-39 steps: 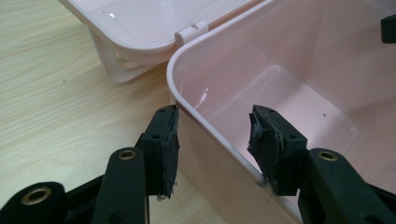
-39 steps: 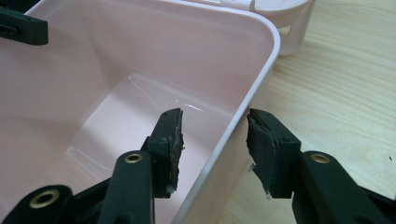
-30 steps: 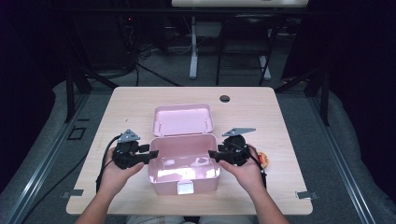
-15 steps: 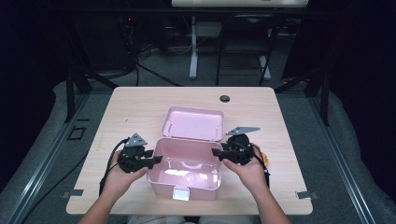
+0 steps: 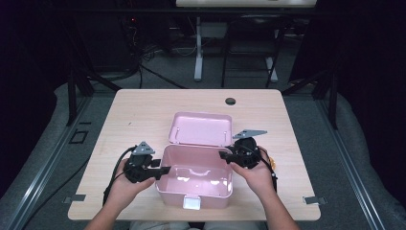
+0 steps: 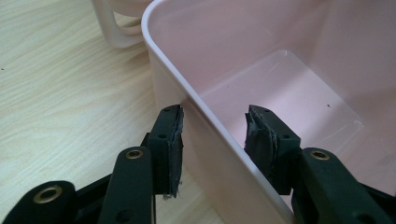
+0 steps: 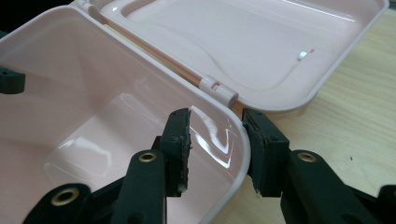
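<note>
**Both tongs straddled the side walls of the open pink box near the front of the table.**

The pink box [image 5: 194,179] sat open on the table [image 5: 143,110], its lid [image 5: 201,129] folded back flat behind it. The left tongs [image 5: 163,171] stood astride the box's left wall, one jaw outside and one inside; they had just been opening, and the left gripper view showed a gap at both pads [image 6: 175,140], so that grip looked released. The right tongs [image 5: 225,155] straddled the right wall near the hinge [image 7: 219,91] and had just been closing; the outer pad seemed to touch the rim, the inner one stood slightly off, so I could not tell whether they clenched. The step looked like taking hold of the box by both walls. Next, both pairs would need to pinch together before any lift or shift.
</note>
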Available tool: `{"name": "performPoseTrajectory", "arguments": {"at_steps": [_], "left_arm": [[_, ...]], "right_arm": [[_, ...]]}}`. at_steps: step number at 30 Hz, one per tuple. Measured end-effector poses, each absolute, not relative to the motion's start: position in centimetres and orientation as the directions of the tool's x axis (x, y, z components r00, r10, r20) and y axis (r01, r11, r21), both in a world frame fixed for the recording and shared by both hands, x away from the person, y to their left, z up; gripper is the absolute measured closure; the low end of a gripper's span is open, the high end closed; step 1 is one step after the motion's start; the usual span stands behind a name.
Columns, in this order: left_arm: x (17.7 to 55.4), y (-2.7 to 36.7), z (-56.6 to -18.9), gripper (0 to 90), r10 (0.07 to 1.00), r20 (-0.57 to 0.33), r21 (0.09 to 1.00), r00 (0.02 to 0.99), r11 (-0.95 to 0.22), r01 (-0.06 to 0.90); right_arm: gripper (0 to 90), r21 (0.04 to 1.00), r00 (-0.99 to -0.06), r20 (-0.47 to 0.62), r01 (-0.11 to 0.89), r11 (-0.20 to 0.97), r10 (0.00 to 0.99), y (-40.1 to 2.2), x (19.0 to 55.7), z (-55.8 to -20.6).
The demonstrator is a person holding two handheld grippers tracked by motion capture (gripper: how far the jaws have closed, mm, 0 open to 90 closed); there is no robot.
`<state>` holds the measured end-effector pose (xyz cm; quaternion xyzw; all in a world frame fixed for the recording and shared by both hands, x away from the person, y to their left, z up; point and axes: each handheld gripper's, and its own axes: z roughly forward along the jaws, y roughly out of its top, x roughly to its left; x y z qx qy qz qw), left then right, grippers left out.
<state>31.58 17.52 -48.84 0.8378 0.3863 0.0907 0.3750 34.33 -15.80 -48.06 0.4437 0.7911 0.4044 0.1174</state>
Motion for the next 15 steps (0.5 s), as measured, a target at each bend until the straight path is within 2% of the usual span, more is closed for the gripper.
{"name": "performPoseTrajectory", "arguments": {"at_steps": [8, 15], "left_arm": [[31.23, 17.37, -48.70, 53.3, 0.711, -0.143, 0.695, 0.688, -0.423, 0.582], [31.29, 17.91, -48.44, 50.7, 0.691, -0.188, 0.703, 0.698, -0.401, 0.587]], "right_arm": [[62.3, 0.749, -0.581, 0.185, 0.605, 0.269, 0.792, -15.97, 34.94, -48.19], [56.1, 0.757, -0.588, 0.214, 0.604, 0.247, 0.780, -16.38, 34.96, -47.46]]}}
